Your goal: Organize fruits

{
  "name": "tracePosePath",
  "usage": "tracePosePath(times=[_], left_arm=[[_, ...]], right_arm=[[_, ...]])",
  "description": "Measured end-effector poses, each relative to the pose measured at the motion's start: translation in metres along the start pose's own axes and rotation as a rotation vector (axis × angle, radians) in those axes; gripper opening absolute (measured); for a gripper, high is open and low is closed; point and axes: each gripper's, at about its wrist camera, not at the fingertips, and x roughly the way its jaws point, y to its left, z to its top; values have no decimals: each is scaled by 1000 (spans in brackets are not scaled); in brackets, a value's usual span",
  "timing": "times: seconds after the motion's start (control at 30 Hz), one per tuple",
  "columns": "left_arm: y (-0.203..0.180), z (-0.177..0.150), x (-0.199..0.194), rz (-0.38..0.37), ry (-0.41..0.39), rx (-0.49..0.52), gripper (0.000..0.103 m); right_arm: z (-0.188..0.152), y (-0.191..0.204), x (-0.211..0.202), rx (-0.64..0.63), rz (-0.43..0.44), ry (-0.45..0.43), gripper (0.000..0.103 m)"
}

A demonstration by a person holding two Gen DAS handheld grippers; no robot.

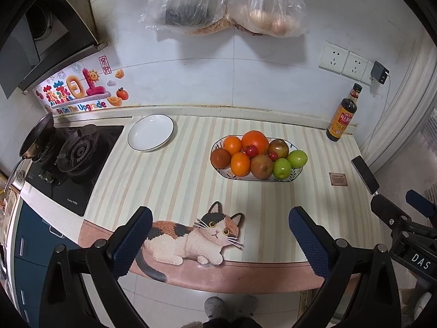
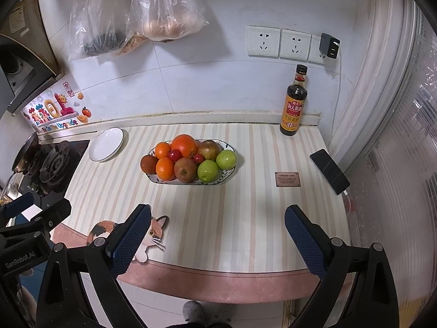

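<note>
An oval patterned fruit bowl sits mid-counter on the striped mat. It holds oranges, two green apples, brownish apples and small red fruits. An empty white plate lies to its left near the stove. My left gripper is open and empty above the counter's front edge, over the cat picture. My right gripper is open and empty, also at the front edge, to the right of the left one.
A gas stove with a pan is at the left. A soy sauce bottle stands at the back right. A phone lies at the right edge. Plastic bags hang on the wall.
</note>
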Motion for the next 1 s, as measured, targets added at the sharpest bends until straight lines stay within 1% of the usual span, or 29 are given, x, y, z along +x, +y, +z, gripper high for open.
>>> tracePosePath(times=[0.4, 1.0], left_arm=[[0, 2, -1, 0, -3, -3, 102], [2, 0, -4, 3, -3, -6, 102]], right_arm=[[0, 1, -1, 1, -1, -1, 100], [2, 5, -1, -38, 23, 3, 101]])
